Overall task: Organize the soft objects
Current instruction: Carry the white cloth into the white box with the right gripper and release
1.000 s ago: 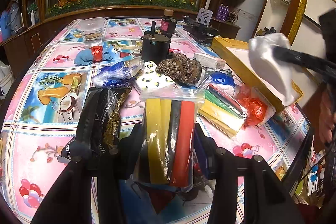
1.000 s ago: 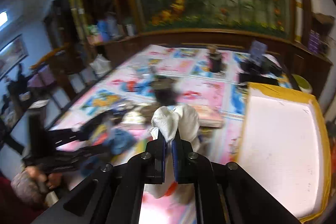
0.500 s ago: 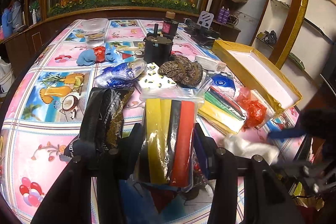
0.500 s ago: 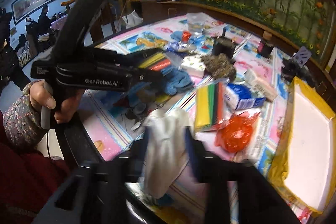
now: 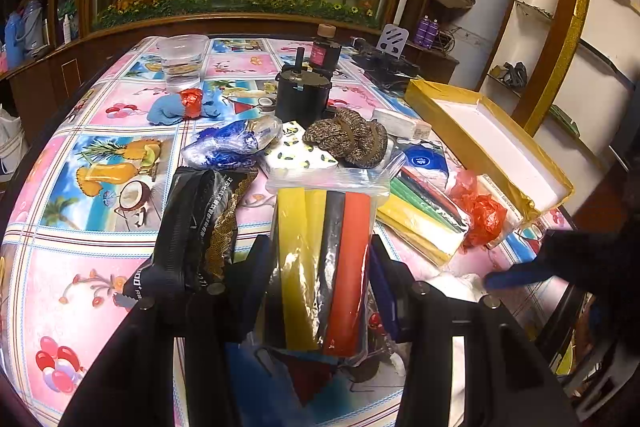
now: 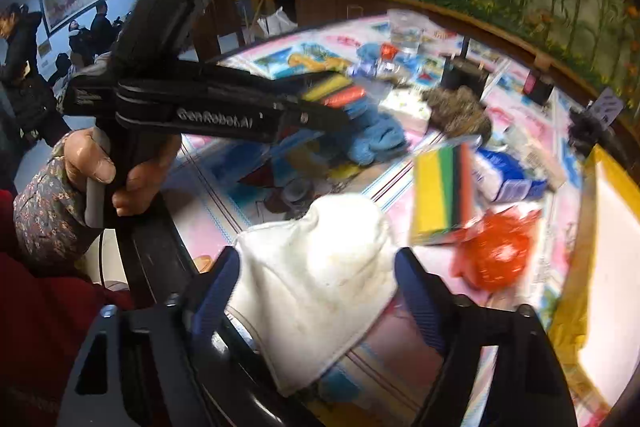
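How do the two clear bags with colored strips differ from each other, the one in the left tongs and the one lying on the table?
The held bag of strips stands clamped between the left tongs; the lying bag of strips rests flat on the table, touched by no tongs. The held bag shows yellow, black and red strips; the lying bag adds green. Both are clear plastic bags of soft colored strips.

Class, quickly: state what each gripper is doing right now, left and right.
Left gripper: closed on the bag of coloured strips.
Right gripper: open, jaws just been opening; the white cloth lies between them, released.
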Demonstrator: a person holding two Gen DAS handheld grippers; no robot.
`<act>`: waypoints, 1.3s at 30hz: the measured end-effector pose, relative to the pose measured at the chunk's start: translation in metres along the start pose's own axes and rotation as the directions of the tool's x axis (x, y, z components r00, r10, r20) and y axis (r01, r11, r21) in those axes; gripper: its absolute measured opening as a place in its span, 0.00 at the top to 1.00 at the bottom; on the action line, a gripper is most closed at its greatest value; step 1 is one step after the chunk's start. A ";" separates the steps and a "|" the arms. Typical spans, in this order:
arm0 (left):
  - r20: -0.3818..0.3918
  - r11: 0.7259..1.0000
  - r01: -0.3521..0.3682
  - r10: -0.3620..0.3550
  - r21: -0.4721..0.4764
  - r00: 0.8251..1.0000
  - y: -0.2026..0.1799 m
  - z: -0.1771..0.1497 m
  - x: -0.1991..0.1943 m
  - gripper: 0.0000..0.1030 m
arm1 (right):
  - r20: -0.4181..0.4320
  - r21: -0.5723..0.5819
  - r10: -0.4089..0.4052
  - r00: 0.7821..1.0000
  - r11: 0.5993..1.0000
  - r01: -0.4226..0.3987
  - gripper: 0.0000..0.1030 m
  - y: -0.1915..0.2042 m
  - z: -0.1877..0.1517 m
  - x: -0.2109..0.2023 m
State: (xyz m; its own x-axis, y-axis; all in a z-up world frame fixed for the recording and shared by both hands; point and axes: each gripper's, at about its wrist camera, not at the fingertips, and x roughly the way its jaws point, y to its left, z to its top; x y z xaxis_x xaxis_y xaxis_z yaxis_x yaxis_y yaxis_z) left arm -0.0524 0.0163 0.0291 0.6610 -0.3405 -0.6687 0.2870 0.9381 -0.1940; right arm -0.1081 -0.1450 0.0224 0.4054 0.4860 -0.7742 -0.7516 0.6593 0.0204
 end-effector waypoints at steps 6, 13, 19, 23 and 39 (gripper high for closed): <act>0.005 1.000 -0.001 0.001 0.006 1.000 0.000 0.001 -0.001 0.55 | -0.043 0.046 -0.060 0.997 0.997 0.062 0.86 -0.004 -0.001 0.020; 0.038 1.000 0.005 -0.005 0.003 0.999 -0.001 0.000 -0.007 0.55 | 0.261 0.180 -0.109 0.959 0.982 0.063 0.88 -0.038 0.008 -0.058; 0.087 0.998 0.047 -0.044 -0.041 0.995 0.009 -0.002 -0.021 0.55 | 0.408 0.351 -0.227 0.885 0.933 0.077 0.88 -0.088 0.012 -0.114; 0.078 0.997 -0.009 0.015 -0.077 0.997 0.024 -0.004 -0.028 0.55 | 0.447 0.427 -0.277 0.850 0.902 0.070 0.88 -0.112 0.010 -0.130; 0.035 0.996 -0.065 0.068 -0.067 0.997 0.003 0.039 -0.021 0.55 | 0.506 0.638 -0.444 0.739 0.769 0.025 0.88 -0.229 0.046 -0.152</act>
State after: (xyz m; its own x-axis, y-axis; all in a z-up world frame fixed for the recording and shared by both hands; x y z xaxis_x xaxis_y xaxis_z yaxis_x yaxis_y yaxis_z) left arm -0.0382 0.0240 0.0711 0.7025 -0.2783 -0.6551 0.1964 0.9605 -0.1973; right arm 0.0260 -0.3432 0.1647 0.8968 0.3571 -0.2613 -0.2359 0.8855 0.4004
